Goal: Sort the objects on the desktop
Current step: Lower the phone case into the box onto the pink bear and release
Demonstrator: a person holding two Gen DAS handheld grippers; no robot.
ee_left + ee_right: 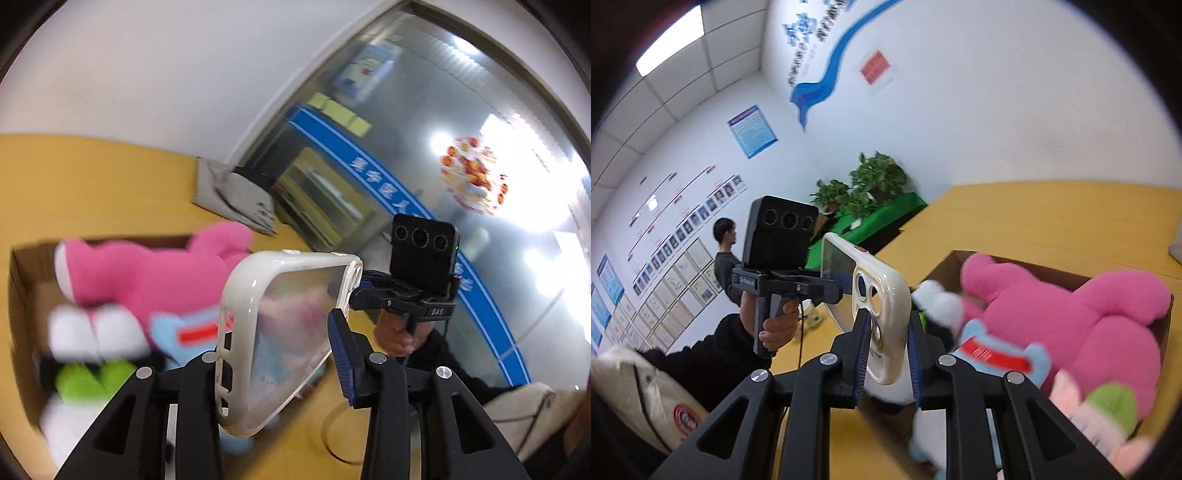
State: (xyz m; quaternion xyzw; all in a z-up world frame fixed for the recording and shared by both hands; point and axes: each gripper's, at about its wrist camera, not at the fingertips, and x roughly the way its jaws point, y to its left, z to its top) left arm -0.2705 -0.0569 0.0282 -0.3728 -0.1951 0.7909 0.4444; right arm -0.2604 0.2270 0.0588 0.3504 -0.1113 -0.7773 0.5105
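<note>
A clear phone case (284, 332) with a white rim is held in the air between both grippers. My left gripper (277, 362) spans its width, the blue right pad (341, 354) against one edge and the left pad hidden behind the rim. My right gripper (888, 354) is shut on the phone case (886, 317) at its camera-cutout end, blue pads on either side. Each view shows the other gripper and the hand holding it: the right gripper (356, 293), the left gripper (827, 288). Below lies a cardboard box (1052, 273) holding a pink plush toy (1082, 325).
The box (22, 280) sits on a yellow table (92, 177) and also holds blue, white and green plush toys (92, 373). A grey carton (236, 195) stands at the table's far edge. Beyond the table are a green table with plants (871, 184) and a standing person (726, 258).
</note>
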